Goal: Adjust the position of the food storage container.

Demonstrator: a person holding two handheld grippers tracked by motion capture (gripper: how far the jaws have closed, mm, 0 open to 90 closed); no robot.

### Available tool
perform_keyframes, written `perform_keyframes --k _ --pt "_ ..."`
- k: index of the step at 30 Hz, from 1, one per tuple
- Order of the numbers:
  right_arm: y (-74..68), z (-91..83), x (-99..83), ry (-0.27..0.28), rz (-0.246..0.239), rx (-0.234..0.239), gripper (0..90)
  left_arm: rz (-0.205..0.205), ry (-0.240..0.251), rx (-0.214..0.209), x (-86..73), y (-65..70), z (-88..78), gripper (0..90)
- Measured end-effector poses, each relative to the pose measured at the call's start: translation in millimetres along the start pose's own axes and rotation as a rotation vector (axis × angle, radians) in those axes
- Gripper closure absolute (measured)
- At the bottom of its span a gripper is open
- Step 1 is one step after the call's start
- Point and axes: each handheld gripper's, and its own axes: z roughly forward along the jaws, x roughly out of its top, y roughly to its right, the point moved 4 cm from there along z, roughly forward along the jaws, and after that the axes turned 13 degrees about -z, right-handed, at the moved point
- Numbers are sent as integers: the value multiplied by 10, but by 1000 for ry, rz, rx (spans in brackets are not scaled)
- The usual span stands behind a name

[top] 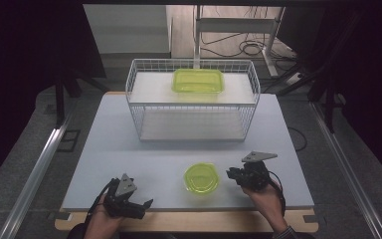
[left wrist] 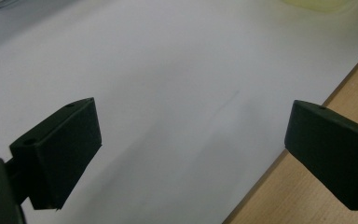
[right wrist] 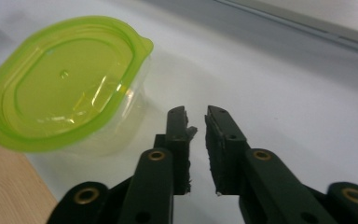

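A white table carries a wire basket at the far side. Nearer me than the basket sits a round container with a green lid. My right gripper, jaws a narrow slit and empty, is just beside it. My left gripper gapes wide, empty. I should open wider before straddling its rim.

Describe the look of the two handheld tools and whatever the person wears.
Both tools, left and right, are black, each topped by a grey three-cornered plate with a black cable trailing. The right tool's arms carry brass-coloured rivets. A dark cuff covers the right wrist.
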Motion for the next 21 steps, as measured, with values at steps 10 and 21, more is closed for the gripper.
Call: perform_keyframes --k 10,21 --pt "-37 -109 -69 -2 -45 -40 521 -1 5 -13 8 18 -9 44" --pt "-29 -118 -247 -25 -35 -35 209 24 6 1 2 29 8 40"
